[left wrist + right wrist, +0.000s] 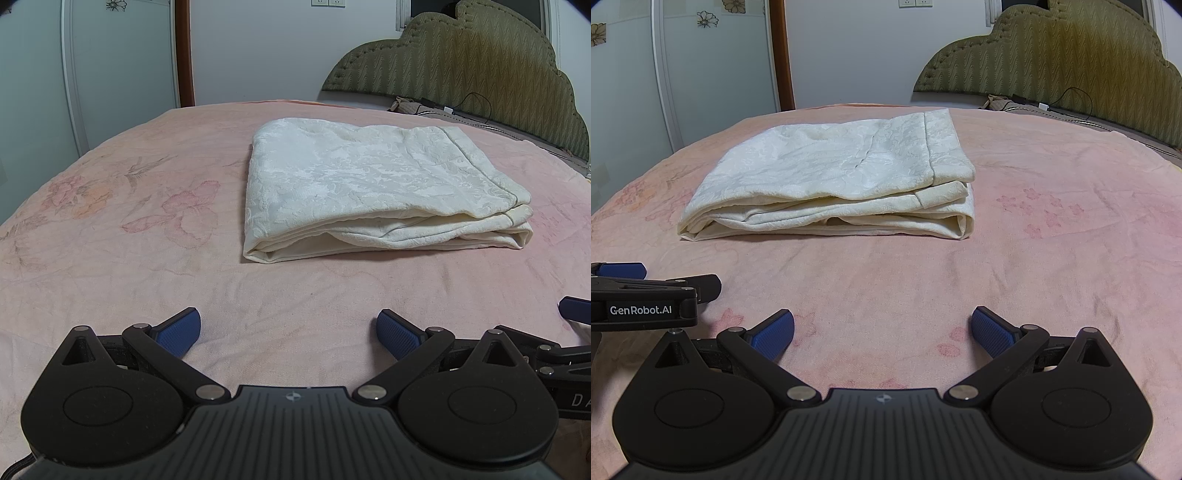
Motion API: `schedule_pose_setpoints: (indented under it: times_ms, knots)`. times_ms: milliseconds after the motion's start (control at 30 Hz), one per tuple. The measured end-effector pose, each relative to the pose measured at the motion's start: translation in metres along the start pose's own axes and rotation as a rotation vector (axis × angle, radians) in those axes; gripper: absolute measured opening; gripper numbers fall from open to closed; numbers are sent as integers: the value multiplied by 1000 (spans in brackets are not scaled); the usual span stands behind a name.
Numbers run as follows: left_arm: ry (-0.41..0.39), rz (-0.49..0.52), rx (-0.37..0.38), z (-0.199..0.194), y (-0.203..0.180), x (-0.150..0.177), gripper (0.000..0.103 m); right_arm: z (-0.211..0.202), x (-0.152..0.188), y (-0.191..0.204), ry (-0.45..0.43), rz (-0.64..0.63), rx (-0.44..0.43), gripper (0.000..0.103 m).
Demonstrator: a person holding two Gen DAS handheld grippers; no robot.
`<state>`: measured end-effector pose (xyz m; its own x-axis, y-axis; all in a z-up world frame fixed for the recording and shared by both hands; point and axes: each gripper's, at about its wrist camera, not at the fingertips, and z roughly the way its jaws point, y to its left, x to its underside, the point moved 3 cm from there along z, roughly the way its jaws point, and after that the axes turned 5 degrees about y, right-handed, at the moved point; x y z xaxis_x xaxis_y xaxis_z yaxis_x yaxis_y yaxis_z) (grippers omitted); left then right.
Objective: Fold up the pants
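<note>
The cream pants [373, 184], a thick, brocade-textured folded bundle, are seen in the upper centre-right of the left wrist view, ahead of both grippers and well apart, long axis running across the frame. The left gripper [289, 332] and right gripper [882, 330] are spread wide, grasping nothing, above the soft pink floral bedspread [110, 258]. Neither is judged clearly nearer.
</note>
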<state>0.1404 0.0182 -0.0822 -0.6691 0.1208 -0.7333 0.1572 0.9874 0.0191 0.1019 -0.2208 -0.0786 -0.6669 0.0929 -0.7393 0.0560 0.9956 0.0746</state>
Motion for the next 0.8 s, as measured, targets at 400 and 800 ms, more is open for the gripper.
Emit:
schedule_pose_setpoints:
  times_ms: [400, 800]
  knots:
    - [0, 0, 0, 0, 0, 0, 103, 0, 0, 0, 0, 0, 0, 103]
    - [0, 0, 0, 0, 0, 0, 103, -1, -1, -1, -1, 4, -6, 103]
